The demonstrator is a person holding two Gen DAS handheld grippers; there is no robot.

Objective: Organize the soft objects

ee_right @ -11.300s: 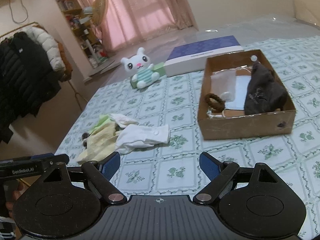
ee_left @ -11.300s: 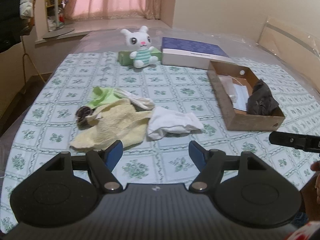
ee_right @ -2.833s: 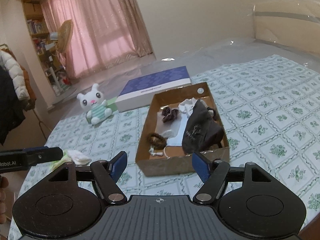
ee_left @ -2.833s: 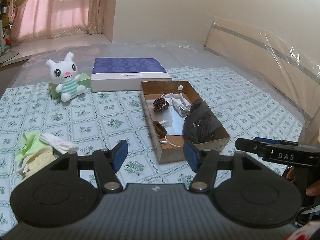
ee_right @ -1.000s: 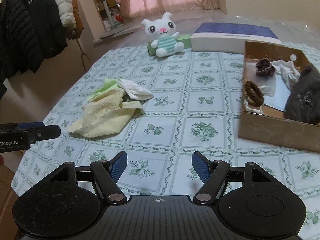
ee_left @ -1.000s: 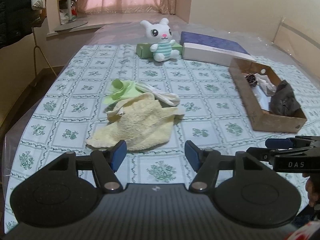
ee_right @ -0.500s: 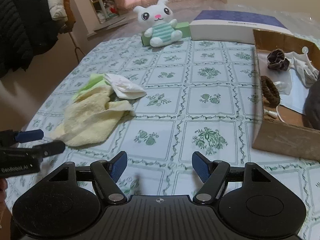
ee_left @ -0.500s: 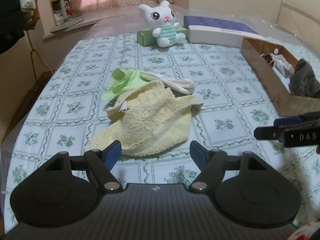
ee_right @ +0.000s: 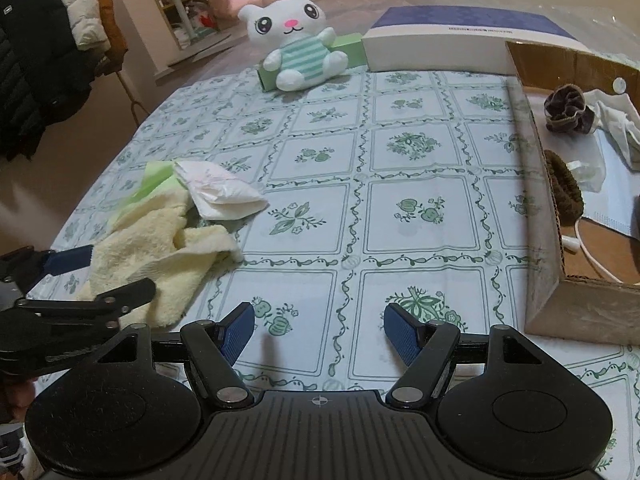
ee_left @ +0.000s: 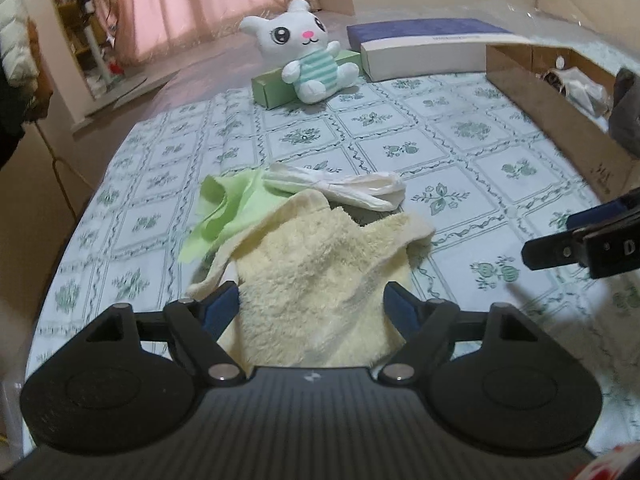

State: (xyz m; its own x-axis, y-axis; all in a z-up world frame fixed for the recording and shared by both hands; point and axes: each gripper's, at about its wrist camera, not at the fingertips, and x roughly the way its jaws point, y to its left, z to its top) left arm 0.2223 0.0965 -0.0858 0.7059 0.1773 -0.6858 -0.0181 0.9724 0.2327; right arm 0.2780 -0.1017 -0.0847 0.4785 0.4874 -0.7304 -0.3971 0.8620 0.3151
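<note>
While left hand-held gripper [ee_left: 312,308] jaws are opening astride yellow towel [ee_left: 320,276], right hand-held gripper [ee_right: 319,330] gapes empty; next: pinch, carry to box [ee_right: 560,300].

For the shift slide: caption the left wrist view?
Left claw, jaws opening, straddles the yellow towel on the tablecloth.

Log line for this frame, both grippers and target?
left gripper: opening, straddling yellow towel | right gripper: open, empty | cardboard box: partly filled

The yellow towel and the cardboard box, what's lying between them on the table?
Nothing: in the right wrist view, only bare patterned tablecloth runs from the yellow towel to the cardboard box.
</note>
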